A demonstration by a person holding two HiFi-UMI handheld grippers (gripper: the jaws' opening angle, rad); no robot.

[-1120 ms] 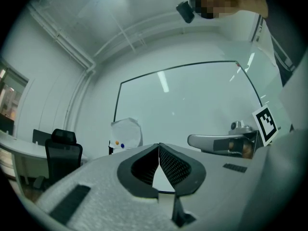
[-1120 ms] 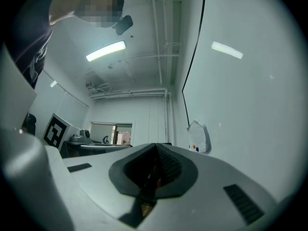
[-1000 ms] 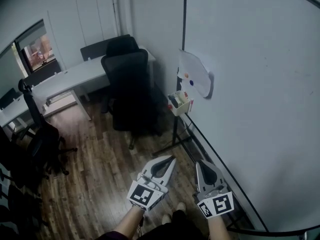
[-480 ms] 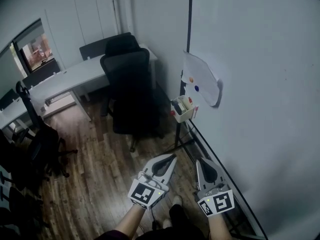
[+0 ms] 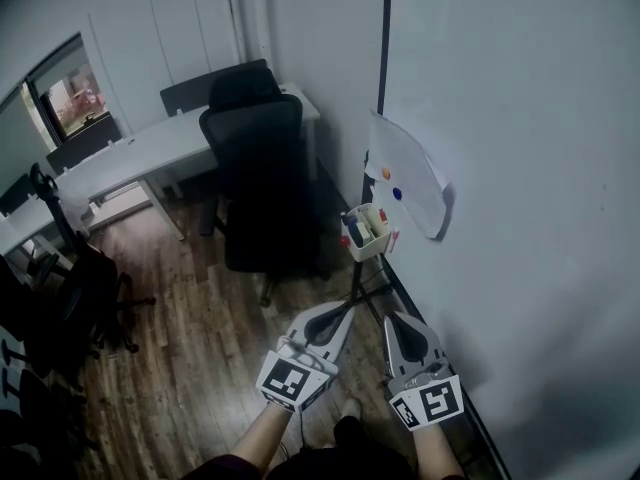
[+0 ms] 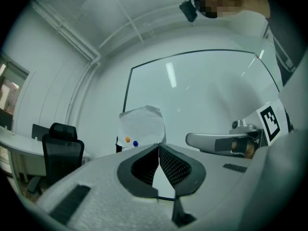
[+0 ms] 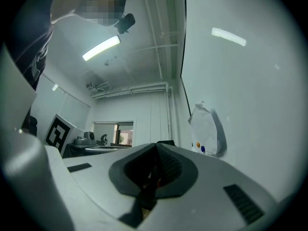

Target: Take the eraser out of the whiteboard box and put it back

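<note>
Counts, head view:
- Handheld two-jaw grey grippers: 2. The left gripper (image 5: pixel 346 313) is at 6 o'clock and the right gripper (image 5: pixel 393 321) just beside it at 5.
- Large white whiteboard with black frame (image 5: pixel 520 168): 1, filling 1 to 5 o'clock.
- Curled white paper sheet (image 5: pixel 408 168) on the board: 1.
- Round magnets on the sheet: 2, one orange magnet (image 5: pixel 386 173) and one blue magnet (image 5: pixel 397 194).
- Cream plastic whiteboard box (image 5: pixel 368 245): 1, near centre. It holds several items, too small to count.
- Black high-back office chair (image 5: pixel 255 168): 1, at 11 o'clock.
- More black chairs (image 5: pixel 88 280) at 9 o'clock: at least 1, too dark for a full count.
- White desk tops: 2, a long desk (image 5: pixel 150 148) at 10 o'clock and an edge desk (image 5: pixel 20 230) at 9.
- Window (image 5: pixel 70 98): 1, at 10 o'clock.
</note>
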